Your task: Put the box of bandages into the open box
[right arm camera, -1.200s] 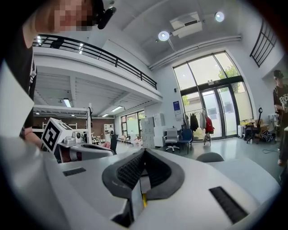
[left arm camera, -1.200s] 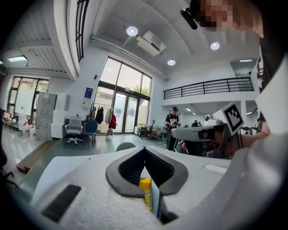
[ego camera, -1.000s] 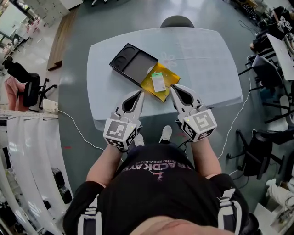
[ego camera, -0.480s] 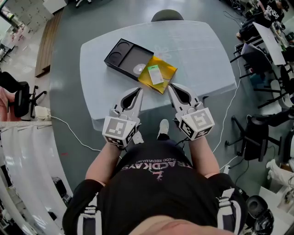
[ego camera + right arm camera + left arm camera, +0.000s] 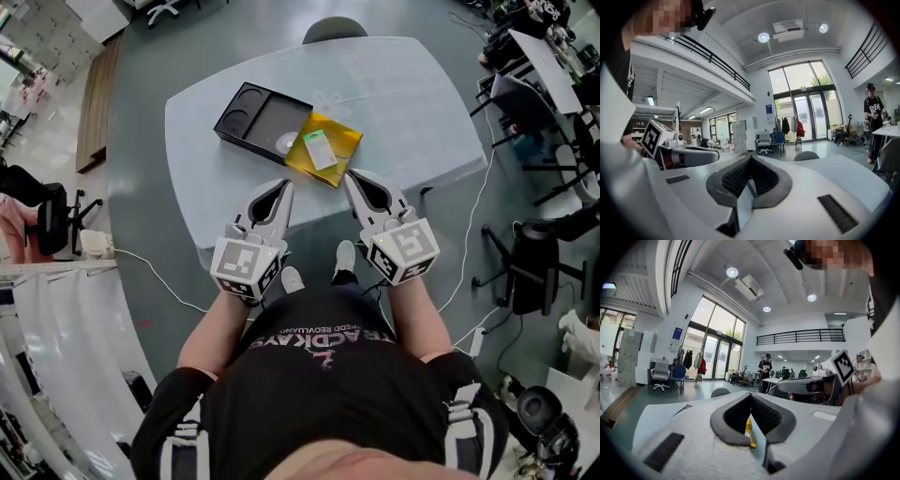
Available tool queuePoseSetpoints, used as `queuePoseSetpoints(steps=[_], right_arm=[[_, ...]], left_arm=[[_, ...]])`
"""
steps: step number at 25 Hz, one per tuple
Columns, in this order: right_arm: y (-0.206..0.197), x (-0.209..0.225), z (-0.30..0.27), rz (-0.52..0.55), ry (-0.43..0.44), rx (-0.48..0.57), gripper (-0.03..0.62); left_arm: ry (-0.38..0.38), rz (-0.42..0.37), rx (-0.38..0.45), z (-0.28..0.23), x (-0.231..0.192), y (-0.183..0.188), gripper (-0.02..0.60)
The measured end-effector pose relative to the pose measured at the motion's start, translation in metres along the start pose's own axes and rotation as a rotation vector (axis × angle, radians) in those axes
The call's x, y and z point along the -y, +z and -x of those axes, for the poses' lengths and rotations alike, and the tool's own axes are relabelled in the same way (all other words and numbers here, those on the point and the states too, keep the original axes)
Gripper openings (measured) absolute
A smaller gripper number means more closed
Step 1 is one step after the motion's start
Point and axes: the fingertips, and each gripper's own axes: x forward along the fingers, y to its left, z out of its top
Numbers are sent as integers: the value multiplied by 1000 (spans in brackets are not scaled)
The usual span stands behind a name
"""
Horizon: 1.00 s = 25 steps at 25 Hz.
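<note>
The open box [image 5: 262,120] is a flat black tray lying at the far left of the pale table [image 5: 412,103]. Against its right side lies a yellow packet [image 5: 337,142] with the small white and green box of bandages [image 5: 320,150] on top. My left gripper [image 5: 287,185] and right gripper [image 5: 345,175] hover side by side at the near table edge, just short of the packet. Both are shut and hold nothing. In the left gripper view, a sliver of the yellow packet [image 5: 749,431] shows through the slit of the left gripper [image 5: 751,395]. The right gripper [image 5: 750,159] shows only table beyond it.
A grey chair [image 5: 335,28] stands at the table's far side. The person's shoes [image 5: 344,259] are on the floor under the near edge. A white cable [image 5: 150,267] runs across the floor at the left; office chairs [image 5: 525,272] stand at the right.
The head view has shifted a little, so the table sits slightly differently in frame. Both grippers stay shut and side by side. Nothing on the table has moved.
</note>
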Motion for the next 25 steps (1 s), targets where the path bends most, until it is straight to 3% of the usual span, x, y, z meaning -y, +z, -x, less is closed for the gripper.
queuePoseSetpoints(steps=[25], right_arm=[[-1, -3, -4, 6, -9, -13, 11]], left_arm=[[-11, 12, -6, 3, -5, -3, 16]])
